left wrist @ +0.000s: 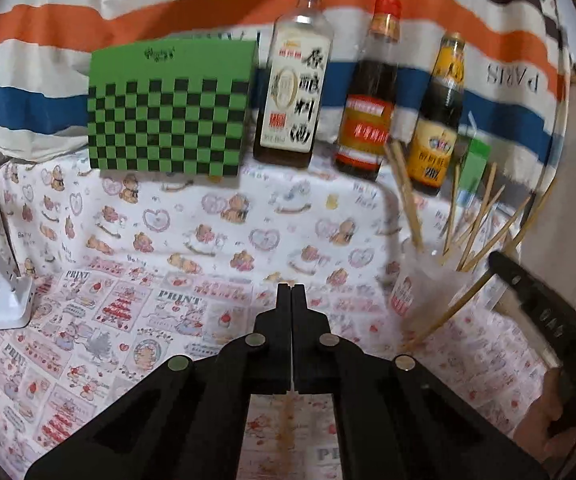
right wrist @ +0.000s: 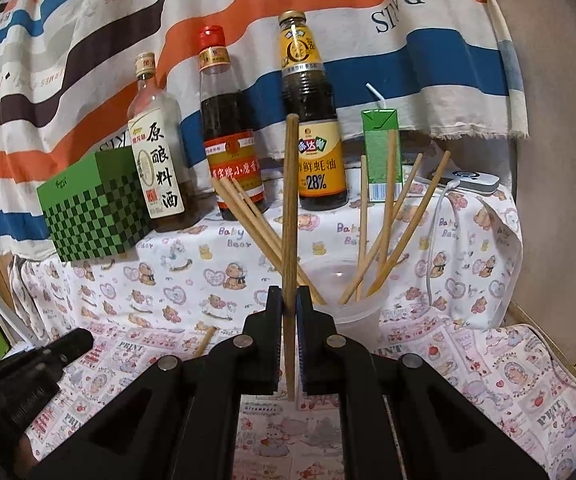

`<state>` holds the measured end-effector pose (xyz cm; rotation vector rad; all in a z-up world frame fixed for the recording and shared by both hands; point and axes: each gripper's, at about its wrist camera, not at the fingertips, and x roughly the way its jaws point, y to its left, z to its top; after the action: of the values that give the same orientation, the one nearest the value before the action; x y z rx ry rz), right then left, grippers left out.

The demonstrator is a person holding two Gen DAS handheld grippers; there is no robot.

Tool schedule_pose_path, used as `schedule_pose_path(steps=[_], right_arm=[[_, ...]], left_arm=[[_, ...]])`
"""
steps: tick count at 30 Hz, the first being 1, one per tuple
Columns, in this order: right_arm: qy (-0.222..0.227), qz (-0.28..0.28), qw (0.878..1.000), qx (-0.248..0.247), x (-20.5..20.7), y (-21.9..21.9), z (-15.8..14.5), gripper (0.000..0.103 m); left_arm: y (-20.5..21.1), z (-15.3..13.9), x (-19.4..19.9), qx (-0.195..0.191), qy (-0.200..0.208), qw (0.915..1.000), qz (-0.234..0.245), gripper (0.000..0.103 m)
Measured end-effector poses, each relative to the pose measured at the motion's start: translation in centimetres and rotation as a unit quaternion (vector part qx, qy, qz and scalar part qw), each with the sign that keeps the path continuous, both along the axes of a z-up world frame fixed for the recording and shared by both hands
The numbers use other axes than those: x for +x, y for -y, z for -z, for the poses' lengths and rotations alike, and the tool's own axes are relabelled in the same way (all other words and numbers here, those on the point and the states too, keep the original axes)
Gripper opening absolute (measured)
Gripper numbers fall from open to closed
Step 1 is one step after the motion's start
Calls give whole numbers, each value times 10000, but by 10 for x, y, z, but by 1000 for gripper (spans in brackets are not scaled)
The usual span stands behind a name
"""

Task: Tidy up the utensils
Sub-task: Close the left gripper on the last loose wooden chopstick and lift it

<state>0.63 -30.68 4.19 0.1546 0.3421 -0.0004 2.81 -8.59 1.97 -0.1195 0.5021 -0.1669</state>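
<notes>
Gripping a darker wooden chopstick upright, my right tool is clamped on it just in front of the clear plastic cup. My left tool is fully closed with nothing showing between its tips, above the printed cloth of the worktop. Pale chopsticks lean fanned out in that cup. One more chopstick lies on the cloth. Farther back stand three sauce bottles and a green checkered box.
</notes>
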Motion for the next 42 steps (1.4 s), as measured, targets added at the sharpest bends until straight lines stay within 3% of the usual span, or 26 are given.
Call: schedule_pose_path(steps=[3, 6, 8, 12, 15, 19, 21, 22, 23, 25, 28, 34, 37, 42], right_arm=[[-22, 6, 10000, 44, 1, 2, 0, 8], [-14, 16, 10000, 3, 0, 0, 0, 8], [-6, 10, 10000, -20, 0, -1, 0, 8], [-9, 5, 10000, -21, 0, -1, 0, 8], [-26, -7, 10000, 11, 0, -1, 0, 8], [-32, -2, 10000, 37, 0, 0, 0, 8], [-36, -2, 10000, 33, 0, 0, 0, 8], [-36, -4, 10000, 32, -1, 0, 0, 8], [-32, -3, 10000, 33, 0, 0, 0, 8], [-32, -2, 10000, 38, 0, 0, 0, 8], [-21, 6, 10000, 41, -1, 0, 0, 8], [18, 25, 10000, 51, -2, 2, -1, 8], [36, 29, 10000, 53, -2, 2, -2, 8], [139, -10, 9999, 96, -5, 4, -5, 8]], left_arm=[[3, 11, 9, 65, -433, 9989, 159, 4], [15, 30, 20, 262, -1078, 9932, 363, 27], [23, 42, 26, 395, -1453, 9873, 504, 32], [36, 66, 35, 904, -1953, 9757, 413, 32], [37, 76, 38, 882, -2160, 9714, 440, 30], [41, 84, 38, 1125, -2215, 9678, 401, 26], [41, 84, 37, 1094, -2210, 9683, 411, 21], [41, 84, 37, 1075, -2207, 9685, 418, 10], [40, 83, 37, 1034, -2216, 9686, 439, 5], [36, 83, 39, 805, -2251, 9699, 463, 5], [31, 69, 34, 617, -1914, 9785, 461, 5], [20, 19, 1, 176, -437, 9983, 329, 5], [9, -2, -17, -107, 262, 9993, 237, 5], [-9, -21, -27, -512, 786, 9955, 141, 5]])
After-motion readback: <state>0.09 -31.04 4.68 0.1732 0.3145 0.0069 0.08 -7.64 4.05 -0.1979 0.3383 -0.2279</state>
